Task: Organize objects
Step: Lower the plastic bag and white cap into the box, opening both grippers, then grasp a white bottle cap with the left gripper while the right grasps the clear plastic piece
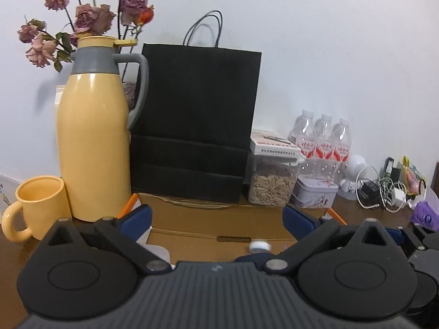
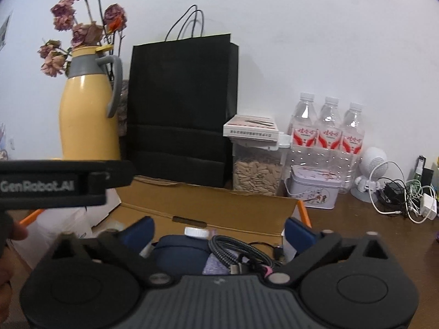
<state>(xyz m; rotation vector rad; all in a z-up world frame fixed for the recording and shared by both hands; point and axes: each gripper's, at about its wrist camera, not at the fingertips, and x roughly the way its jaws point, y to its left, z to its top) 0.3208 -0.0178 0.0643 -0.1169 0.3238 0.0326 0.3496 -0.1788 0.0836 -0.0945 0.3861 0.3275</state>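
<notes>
Braided cable (image 2: 233,249), coiled low in the frame, lies between my right fingers (image 2: 216,233), which are spread wide and hold nothing. It rests inside the cardboard box (image 2: 219,205) on the bench (image 2: 356,219), beside a navy pouch (image 2: 178,252) and a white cap (image 2: 196,232). My left fingers (image 1: 216,216), spread and empty too, hover over the box's left part, so the right looks nearer.

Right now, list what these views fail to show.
- Box contents: right wrist view, lower part hidden by the gripper body.
- Vase under the roses: left wrist view, hidden by the thermos.
- Booklet text: both views, too small.
</notes>
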